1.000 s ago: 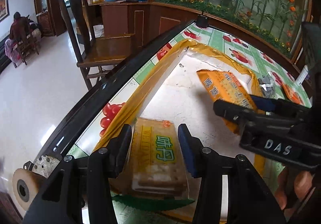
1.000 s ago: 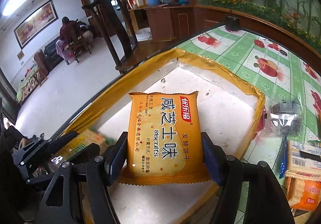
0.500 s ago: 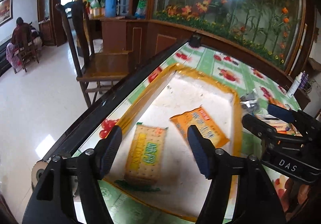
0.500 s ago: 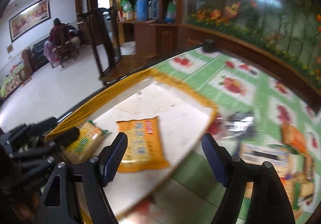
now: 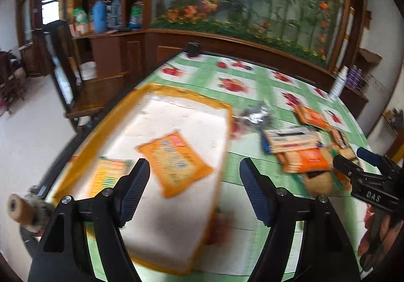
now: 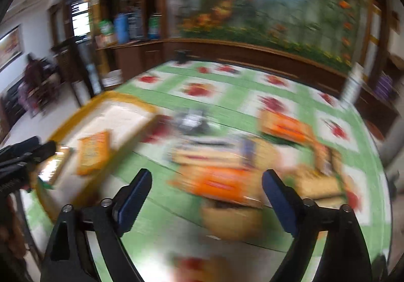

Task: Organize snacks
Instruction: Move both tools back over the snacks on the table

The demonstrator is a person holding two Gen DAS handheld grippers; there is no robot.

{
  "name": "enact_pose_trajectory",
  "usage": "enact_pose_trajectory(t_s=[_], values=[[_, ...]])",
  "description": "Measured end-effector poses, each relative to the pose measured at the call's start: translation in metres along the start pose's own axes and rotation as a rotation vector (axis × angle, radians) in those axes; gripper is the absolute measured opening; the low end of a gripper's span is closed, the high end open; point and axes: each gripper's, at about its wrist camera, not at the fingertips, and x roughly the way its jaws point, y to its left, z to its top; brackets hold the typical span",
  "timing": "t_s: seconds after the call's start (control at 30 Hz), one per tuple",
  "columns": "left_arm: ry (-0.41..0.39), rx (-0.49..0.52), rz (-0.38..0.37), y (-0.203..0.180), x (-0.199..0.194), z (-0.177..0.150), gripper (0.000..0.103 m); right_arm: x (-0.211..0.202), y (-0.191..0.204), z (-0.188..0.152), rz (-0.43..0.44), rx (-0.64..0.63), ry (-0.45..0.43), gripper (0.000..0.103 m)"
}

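Snack pile: loose packets (image 6: 222, 181) on the green fruit-print tablecloth (image 6: 227, 95), at twelve o'clock just past the right gripper (image 6: 205, 189).
Handling: probably light, crinkly and slippery, biscuits inside breakable; take one packet across its flat sides, gently.
Right gripper: jaws opening wide, nothing between them.
Left gripper (image 5: 194, 186): jaws opening, empty, above the tray's near corner.
Tray (image 5: 186, 97): orange biscuit packet (image 5: 174, 162) at eleven o'clock, yellow cracker packet (image 5: 107, 174) beside it at ten.
Change: a second ago each gripper clasped one of these packets; both now lie released.
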Motion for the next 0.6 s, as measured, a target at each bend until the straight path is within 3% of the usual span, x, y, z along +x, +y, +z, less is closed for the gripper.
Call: enact_pose_trajectory(t_s=[0.17,0.33,0.47,0.6], values=[[0.056,0.039,-0.094,-0.039,0.02,0.004,0.073,0.005,-0.088,-0.023,-0.087,0.179,0.062,0.099],[0.097,0.163,-0.165,-0.083,0.045,0.012,0.073,0.002,-0.15,-0.043,-0.052,0.374,0.095,0.099],[0.196,0.328,-0.232,-0.117,0.065,0.009,0.073,0.005,-0.158,-0.05,-0.013,0.38,0.115,0.099],[0.22,0.406,-0.224,-0.135,0.074,-0.003,0.073,0.01,-0.157,-0.058,-0.023,0.336,0.132,0.099]])
